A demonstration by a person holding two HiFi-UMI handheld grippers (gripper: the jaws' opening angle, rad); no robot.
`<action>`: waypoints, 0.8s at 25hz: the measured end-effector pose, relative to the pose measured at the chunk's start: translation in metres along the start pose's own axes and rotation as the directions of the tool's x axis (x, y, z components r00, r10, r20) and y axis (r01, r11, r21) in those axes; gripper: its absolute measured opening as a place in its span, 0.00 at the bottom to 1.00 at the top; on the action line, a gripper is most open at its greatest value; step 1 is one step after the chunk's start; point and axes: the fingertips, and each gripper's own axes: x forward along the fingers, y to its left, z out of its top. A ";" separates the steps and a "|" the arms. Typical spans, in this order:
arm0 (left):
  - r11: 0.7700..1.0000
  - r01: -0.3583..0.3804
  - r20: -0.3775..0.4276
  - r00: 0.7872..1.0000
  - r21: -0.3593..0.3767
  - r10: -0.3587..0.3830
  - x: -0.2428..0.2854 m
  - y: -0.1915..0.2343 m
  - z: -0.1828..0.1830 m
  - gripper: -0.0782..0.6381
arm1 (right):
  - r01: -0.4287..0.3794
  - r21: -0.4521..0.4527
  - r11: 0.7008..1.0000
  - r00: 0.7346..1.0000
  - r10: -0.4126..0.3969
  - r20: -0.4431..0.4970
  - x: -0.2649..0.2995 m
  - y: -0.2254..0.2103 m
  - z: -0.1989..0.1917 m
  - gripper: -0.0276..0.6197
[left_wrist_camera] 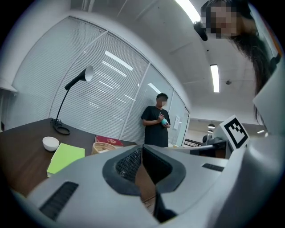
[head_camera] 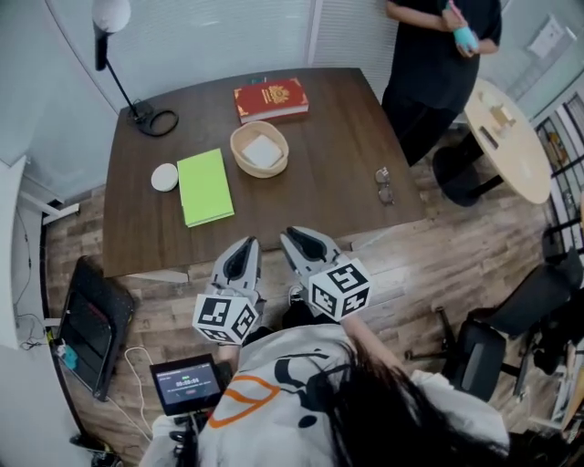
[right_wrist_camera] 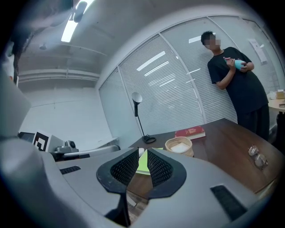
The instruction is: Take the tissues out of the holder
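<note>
Barely begun, by the look of it: nothing taken out yet. Office room with blind-covered glass walls and a person [head_camera: 438,55] standing beyond. Dark wooden surface [head_camera: 338,128] carrying a red book [head_camera: 270,98] and green notebook [head_camera: 204,186]. Mid-surface, the woven holder [head_camera: 239,150], white tissues [head_camera: 263,151] inside. At the near edge, well short of it: left tool [head_camera: 245,248] pinched closed on nothing, right tool [head_camera: 297,239] slightly parted, empty.

An office meeting room: far glass walls [right_wrist_camera: 178,89] with white blinds [head_camera: 182,36], ceiling strip lights [left_wrist_camera: 214,78], a dark wooden table [head_camera: 338,155] with a desk lamp [head_camera: 110,15], black swivel chairs [head_camera: 493,351] at the near right
</note>
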 end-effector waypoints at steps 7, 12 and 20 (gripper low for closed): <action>0.999 -0.032 -0.006 0.999 -0.002 0.032 0.048 0.006 0.001 0.11 | -0.036 0.006 0.999 0.999 0.036 -0.020 0.023 -0.041 0.013 0.15; 0.999 -0.053 -0.017 0.998 -0.002 0.053 0.075 0.009 -0.002 0.11 | -0.058 0.017 0.998 0.998 0.059 -0.032 0.037 -0.064 0.018 0.15; 0.996 -0.093 -0.033 0.995 -0.002 0.092 0.097 0.012 -0.005 0.11 | -0.094 0.044 0.995 0.994 0.096 -0.058 0.052 -0.086 0.018 0.15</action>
